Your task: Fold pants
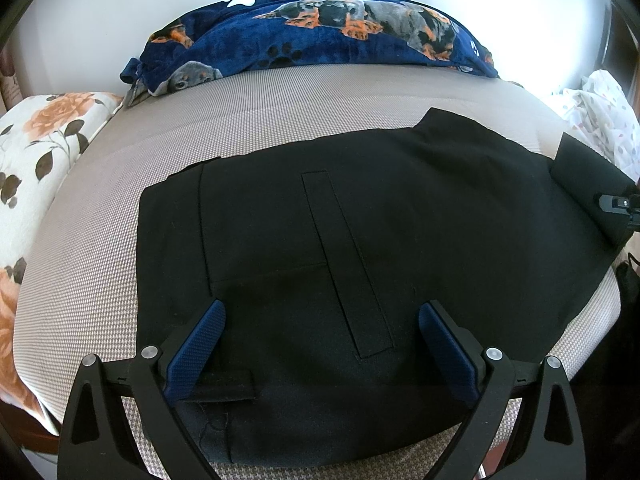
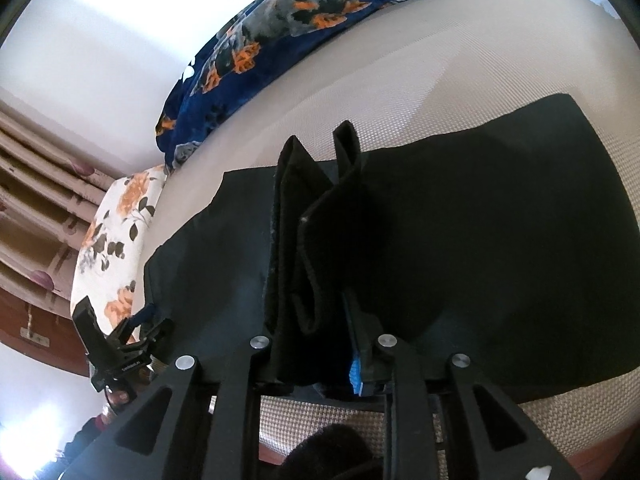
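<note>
No legible writing; left fingers [image 1: 208, 344] spread over black pants [image 1: 360, 220], right fingers [image 2: 356, 336] pinching their bunched fold.

The pants [image 1: 400, 220] are matt black woven cloth, the bed [image 1: 100, 248] a rough, finely checked fabric, the blanket [image 1: 320, 40] plush fleece, and the gripper pads [image 1: 196, 344] ribbed blue rubber.
</note>
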